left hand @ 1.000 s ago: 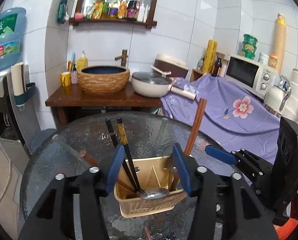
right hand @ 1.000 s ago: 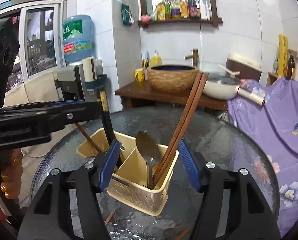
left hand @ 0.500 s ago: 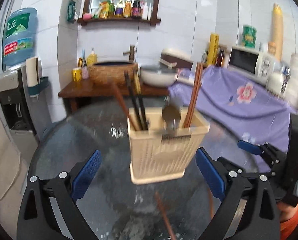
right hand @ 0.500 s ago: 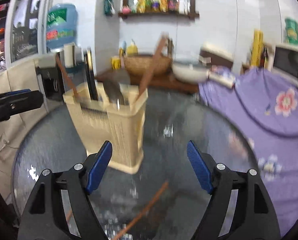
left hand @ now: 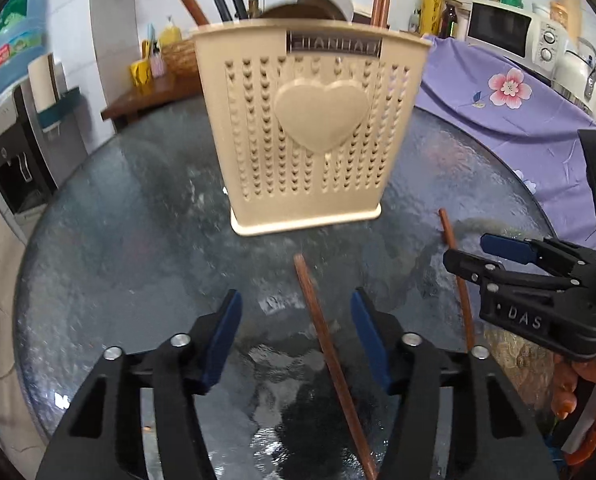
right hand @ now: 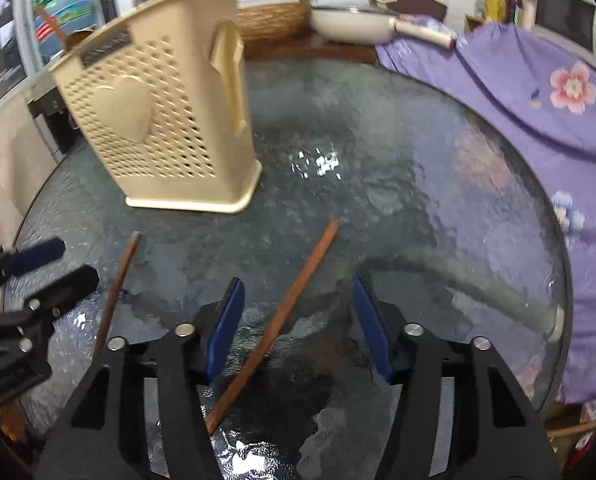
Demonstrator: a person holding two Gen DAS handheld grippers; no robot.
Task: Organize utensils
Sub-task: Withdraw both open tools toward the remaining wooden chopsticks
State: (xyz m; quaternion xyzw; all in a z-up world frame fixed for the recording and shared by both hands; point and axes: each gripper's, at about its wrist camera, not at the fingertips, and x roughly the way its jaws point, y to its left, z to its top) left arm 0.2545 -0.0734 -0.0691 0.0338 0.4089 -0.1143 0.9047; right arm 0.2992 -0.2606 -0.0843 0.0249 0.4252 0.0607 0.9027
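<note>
My left tool (left hand: 296, 320) and right tool (right hand: 296, 316), both released, each straddle a chopstick (left hand: 330, 356) lying on the worktop (left hand: 138, 220) before the holder (left hand: 306, 128).

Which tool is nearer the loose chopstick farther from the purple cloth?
Left. Left tool straddles that chopstick; right tool is off to its side, over the other chopstick.

The left gripper (left hand: 296, 314) is built of matte black plastic, with two angular fingers lined by blue pads (left hand: 223, 336) and fastened with silver screw heads. The right gripper (right hand: 296, 314) is made the same way: black frame, blue pads (right hand: 372, 330), round silver screws. In the left wrist view, white letters "DAS" are seen on the right gripper's black body, and a green light is lit on its housing. Bare skin is seen on the right hand (left hand: 582, 390) beneath it.
</note>
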